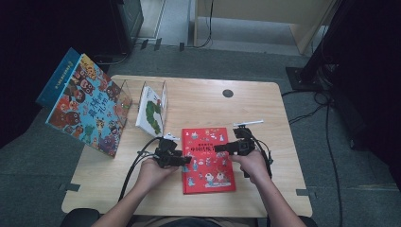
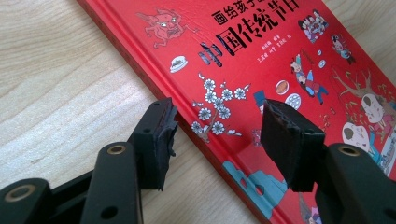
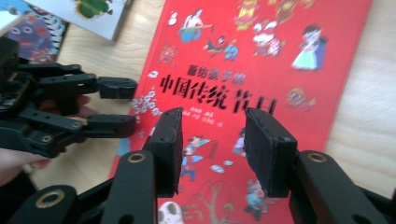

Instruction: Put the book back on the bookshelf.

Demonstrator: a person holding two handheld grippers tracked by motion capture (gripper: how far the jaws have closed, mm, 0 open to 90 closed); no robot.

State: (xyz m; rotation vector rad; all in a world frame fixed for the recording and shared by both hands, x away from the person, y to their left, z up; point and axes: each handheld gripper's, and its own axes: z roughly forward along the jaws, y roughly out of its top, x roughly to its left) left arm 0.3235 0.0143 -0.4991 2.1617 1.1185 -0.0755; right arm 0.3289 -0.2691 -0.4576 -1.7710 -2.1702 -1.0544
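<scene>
Red picture book (image 1: 208,161) flat on the wooden table (image 1: 265,118), both grippers over it.

The left gripper (image 1: 182,160) straddles the book's left edge, jaws spread and empty; the right gripper (image 1: 222,148) hangs above the cover, jaws apart (nothing pinched). Further left, a clear rack (image 1: 142,92) holds a caterpillar book (image 1: 152,109); a large colourful book (image 1: 87,106) leans there. Grey carpet surrounds; the room's corners are too dark to read.

place: lab or office | signs: grey carpet floor (image 1: 38,156), taped cables (image 1: 326,127), bare wooden table (image 1: 265,109)
</scene>
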